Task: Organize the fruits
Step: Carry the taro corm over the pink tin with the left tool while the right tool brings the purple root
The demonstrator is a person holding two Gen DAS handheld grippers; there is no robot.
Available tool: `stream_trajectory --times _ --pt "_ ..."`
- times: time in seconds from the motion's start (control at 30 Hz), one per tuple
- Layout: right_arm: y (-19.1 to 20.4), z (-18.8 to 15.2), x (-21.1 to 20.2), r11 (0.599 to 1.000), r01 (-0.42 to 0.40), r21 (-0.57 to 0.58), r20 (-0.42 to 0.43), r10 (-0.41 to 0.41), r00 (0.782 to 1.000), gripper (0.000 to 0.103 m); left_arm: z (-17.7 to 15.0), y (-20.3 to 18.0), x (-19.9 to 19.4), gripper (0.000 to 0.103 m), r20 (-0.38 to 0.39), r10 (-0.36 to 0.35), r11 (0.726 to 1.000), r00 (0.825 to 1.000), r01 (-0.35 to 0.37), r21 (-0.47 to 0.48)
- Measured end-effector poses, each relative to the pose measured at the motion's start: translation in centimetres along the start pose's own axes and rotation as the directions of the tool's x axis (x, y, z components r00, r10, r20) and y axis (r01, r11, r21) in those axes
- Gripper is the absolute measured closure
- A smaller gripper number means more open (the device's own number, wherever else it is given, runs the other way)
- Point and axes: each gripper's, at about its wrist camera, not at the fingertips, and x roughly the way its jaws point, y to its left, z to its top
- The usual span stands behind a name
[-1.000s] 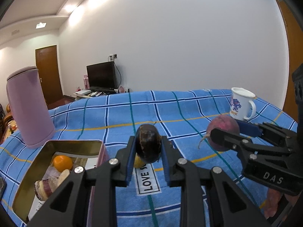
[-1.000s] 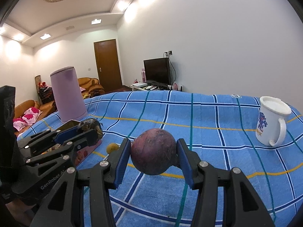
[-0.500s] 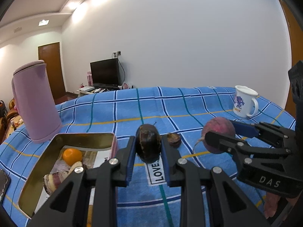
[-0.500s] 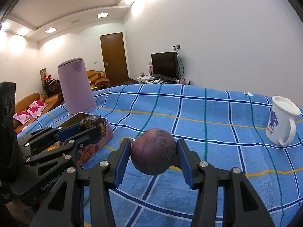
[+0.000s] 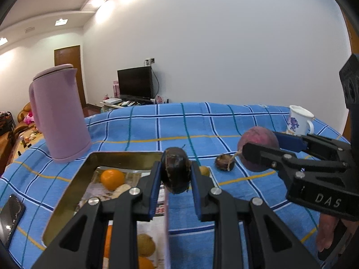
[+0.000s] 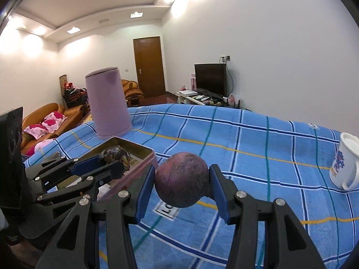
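Fruits are partly sorted already: your gold tin (image 5: 74, 179) at the left holds an orange (image 5: 112, 178) and some paler pieces beside it, with more orange and yellowish fruit showing low in the left wrist view, though your own fingers hide whether those lie inside the tin. Your left hand-held gripper (image 5: 175, 179) is closed on a dark wrinkled fruit (image 5: 175, 170), lifted and hanging over the tin's right rim, so by my reading it is close to a drop — you only need to carry it a little further left over the bare floor of the tin. Moving right, a small yellow fruit (image 5: 204, 170) and a brown shrivelled fruit (image 5: 224, 161) lie on the blue checked tabletop (image 5: 179, 123), just beside the tin and untouched. Further right, your right hand-held gripper (image 6: 182, 185) is clamped on a round purple fruit (image 6: 182, 179), held clear above the cloth and not over the tin. So I'd judge you roughly midway — two fruits in hand to place, two left on the cloth. The pink jug (image 5: 59, 114) and white mug (image 5: 299, 121) stand well apart from all this
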Motion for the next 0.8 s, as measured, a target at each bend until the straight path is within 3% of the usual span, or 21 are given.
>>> stream_trajectory --times 0.8 --pt "5.4 1.9 2.2 0.993 -0.087 -0.074 -0.016 0.086 0.996 0.051 -0.5 5.8 -1.2 0.076 -0.024 0.078 0.996 0.997 -0.079 -0.046"
